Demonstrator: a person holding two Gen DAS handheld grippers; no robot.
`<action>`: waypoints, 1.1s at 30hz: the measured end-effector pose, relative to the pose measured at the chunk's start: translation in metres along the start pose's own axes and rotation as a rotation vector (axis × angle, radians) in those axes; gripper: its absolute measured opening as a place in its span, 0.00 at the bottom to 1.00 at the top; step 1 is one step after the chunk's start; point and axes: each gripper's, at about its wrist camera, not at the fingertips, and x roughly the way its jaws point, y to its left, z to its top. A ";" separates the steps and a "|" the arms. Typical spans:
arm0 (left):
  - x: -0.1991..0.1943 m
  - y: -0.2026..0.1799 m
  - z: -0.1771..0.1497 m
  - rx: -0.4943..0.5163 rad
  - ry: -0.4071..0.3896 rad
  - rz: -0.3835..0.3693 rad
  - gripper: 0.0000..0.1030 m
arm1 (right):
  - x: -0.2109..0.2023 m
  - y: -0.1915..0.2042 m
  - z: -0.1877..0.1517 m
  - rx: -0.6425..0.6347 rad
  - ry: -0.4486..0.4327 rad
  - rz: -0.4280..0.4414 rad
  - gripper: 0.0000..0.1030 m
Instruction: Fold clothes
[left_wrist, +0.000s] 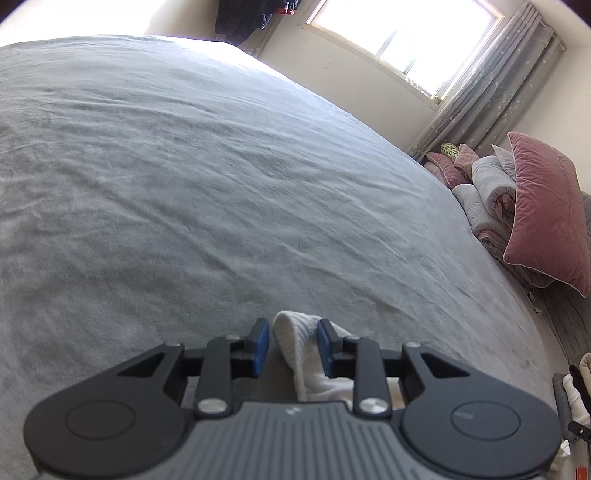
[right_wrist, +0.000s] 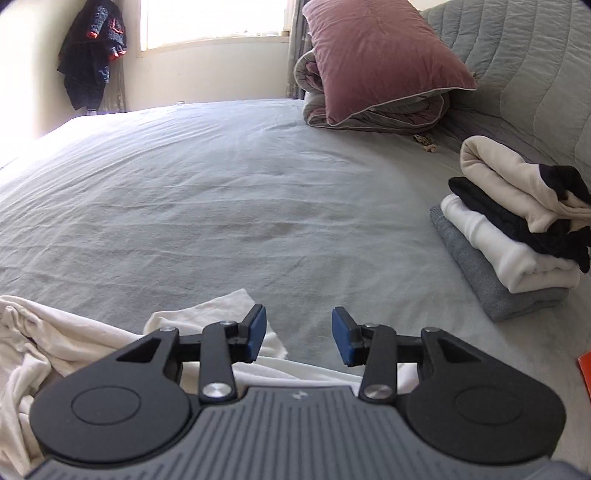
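A white garment lies crumpled on the grey bed sheet. In the left wrist view a ribbed white cuff or hem (left_wrist: 301, 343) of it pokes up between the blue pads of my left gripper (left_wrist: 291, 347), whose jaws stand open around the cloth without pinching it. In the right wrist view the white garment (right_wrist: 55, 339) spreads at the lower left and under my right gripper (right_wrist: 299, 336), which is open and empty just above the sheet.
A stack of folded clothes (right_wrist: 517, 236), cream, black, white and grey, sits on the bed at the right. A pink pillow (right_wrist: 373, 55) rests on a rolled duvet by the grey headboard (right_wrist: 535, 66). Dark clothes (right_wrist: 92, 51) hang on the far wall.
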 end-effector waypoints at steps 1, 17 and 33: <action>0.002 0.000 -0.001 0.005 -0.001 0.001 0.22 | 0.001 0.008 0.002 -0.012 -0.001 0.046 0.42; -0.017 -0.009 -0.005 0.106 -0.116 -0.045 0.05 | 0.034 0.077 -0.010 -0.257 0.080 0.297 0.03; 0.017 -0.042 0.049 0.151 -0.240 0.021 0.05 | 0.048 0.101 0.044 -0.380 -0.178 0.049 0.02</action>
